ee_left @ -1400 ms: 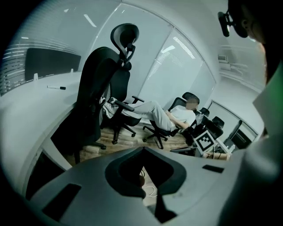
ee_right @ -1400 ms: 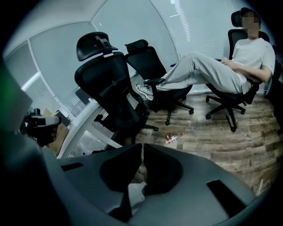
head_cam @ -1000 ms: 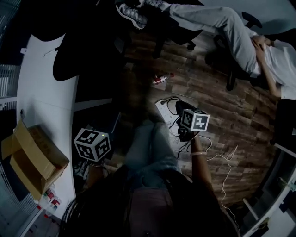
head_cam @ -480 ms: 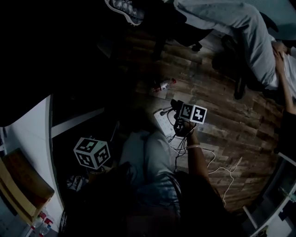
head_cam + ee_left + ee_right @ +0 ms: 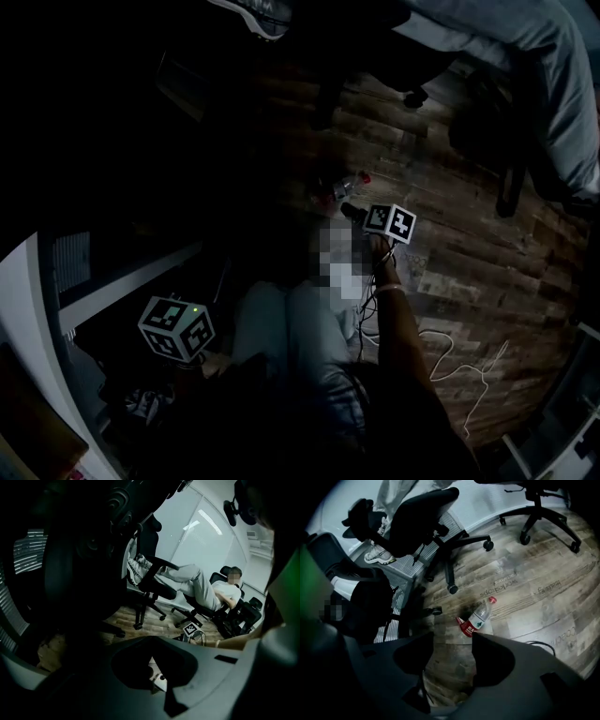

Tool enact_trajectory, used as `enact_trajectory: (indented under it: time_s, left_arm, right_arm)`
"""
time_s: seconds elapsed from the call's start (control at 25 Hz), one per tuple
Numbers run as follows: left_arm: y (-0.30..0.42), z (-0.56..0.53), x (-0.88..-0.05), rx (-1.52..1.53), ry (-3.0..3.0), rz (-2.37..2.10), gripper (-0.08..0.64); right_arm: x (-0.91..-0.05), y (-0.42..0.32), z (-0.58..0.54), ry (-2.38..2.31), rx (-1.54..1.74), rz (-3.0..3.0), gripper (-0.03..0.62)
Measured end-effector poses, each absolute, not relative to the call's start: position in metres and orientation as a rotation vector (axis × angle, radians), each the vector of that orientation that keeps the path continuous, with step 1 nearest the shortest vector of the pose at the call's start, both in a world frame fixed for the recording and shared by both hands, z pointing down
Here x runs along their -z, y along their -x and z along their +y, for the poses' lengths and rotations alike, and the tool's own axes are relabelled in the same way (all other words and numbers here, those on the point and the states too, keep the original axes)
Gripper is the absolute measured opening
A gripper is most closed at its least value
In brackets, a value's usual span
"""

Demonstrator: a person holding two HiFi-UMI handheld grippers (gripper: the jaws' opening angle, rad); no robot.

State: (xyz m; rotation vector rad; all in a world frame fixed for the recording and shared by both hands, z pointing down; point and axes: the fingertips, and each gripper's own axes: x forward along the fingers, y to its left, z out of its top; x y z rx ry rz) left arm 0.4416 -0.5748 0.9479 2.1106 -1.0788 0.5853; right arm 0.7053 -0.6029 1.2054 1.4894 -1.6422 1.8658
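Your right gripper (image 5: 453,639) hovers, jaws apart and empty, just short of the clear plastic bottle with red label (image 5: 477,619) lying on the wooden floor (image 5: 543,569); straddle its labelled middle squarely, lest it roll.

Faint upside-down print on floor planks (image 5: 502,584) and on the bottle label (image 5: 469,627), neither legible.

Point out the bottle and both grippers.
bottle (image 5: 478,618): right gripper view, on its clear body.
right gripper (image 5: 451,641): right gripper view, midway between its parted fingertips.
left gripper (image 5: 152,638): left gripper view, where its fingertips meet.
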Motion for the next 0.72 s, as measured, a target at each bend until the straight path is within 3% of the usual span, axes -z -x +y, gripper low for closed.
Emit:
enact_trajectory:
  time_s: [0.4, 0.72]
  left_arm:
    - [-0.408, -0.602, -1.014, -0.566, -2.152, -1.188, 0.006]
    - [-0.387, -0.600, -1.057, -0.522, -2.141, -1.248, 0.006]
  right_arm:
    - [-1.324, -0.701, -0.653, -1.647, -2.079, -1.478, 0.318]
    - [-1.402, -0.715, -0.655, -1.800, -2.129, -1.257, 0.340]
